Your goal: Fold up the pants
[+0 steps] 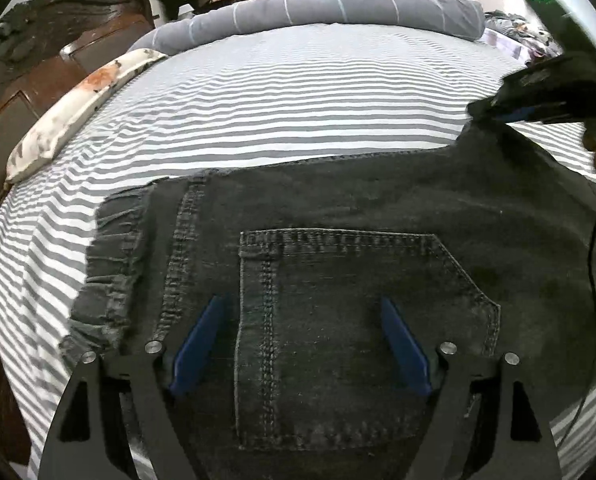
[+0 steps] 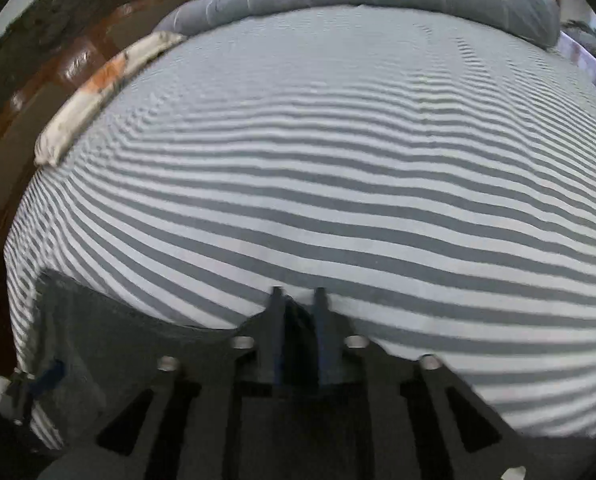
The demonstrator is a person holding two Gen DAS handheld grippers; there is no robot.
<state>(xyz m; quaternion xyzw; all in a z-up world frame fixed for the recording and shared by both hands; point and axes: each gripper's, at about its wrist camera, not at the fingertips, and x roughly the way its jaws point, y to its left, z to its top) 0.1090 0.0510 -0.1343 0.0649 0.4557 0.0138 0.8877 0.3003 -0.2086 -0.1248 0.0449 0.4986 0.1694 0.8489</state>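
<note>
Pants (image 1: 337,208) flat on striped bedsheet (image 1: 278,92), wooden headboard (image 1: 38,60) beside.

You are looking at dark grey denim pants (image 1: 377,216) lying mostly flat on the striped bed, at its near edge. Their gathered elastic waistband (image 1: 110,256) is facing left, and a back pocket (image 1: 357,320) with pale double stitching is showing face up on the near part. The fabric is stretching away to the right, where its far right corner is rising into a small peak off the bed. In the right wrist view, the cloth (image 2: 110,344) is filling the near left.
</note>
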